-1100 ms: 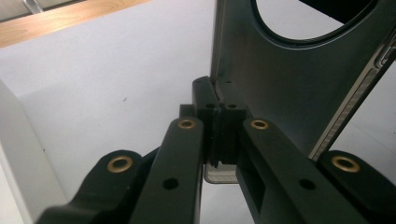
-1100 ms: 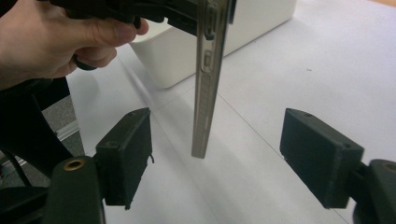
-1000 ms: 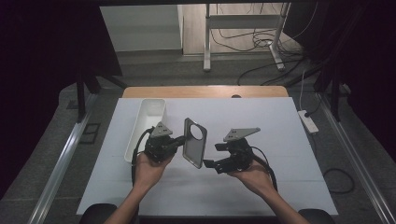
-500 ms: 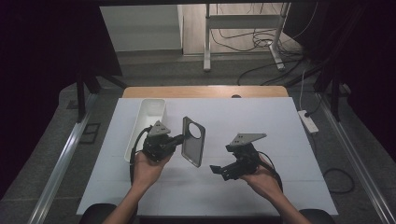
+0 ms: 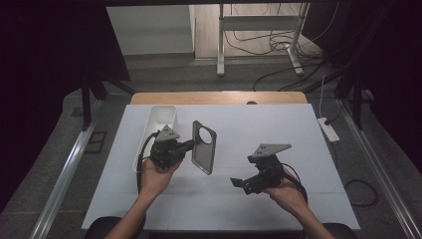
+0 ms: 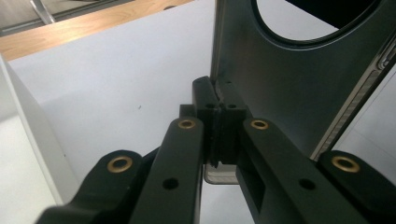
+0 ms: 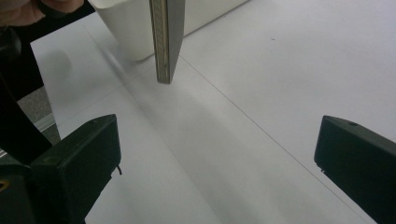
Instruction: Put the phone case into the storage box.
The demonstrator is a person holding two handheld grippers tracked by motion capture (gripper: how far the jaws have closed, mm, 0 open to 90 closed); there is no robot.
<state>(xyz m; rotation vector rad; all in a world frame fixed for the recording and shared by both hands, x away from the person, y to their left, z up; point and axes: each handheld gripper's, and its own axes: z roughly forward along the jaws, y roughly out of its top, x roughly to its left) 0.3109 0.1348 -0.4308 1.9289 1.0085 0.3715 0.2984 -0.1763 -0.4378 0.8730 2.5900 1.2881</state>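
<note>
Holding step: left claw clamped on dark phone case, raised above white surface. Right claw apart, empty, well clear. Next probably needs regrasp or placement.

The phone case runs off the top and right edges in the left gripper view, so its big round cutout is only partly visible, and the edge pinched between the fingers is covered by them. In the right gripper view the case is edge-on, top cut off, well ahead of the fingertips. The white bin behind it is cropped too.
</note>
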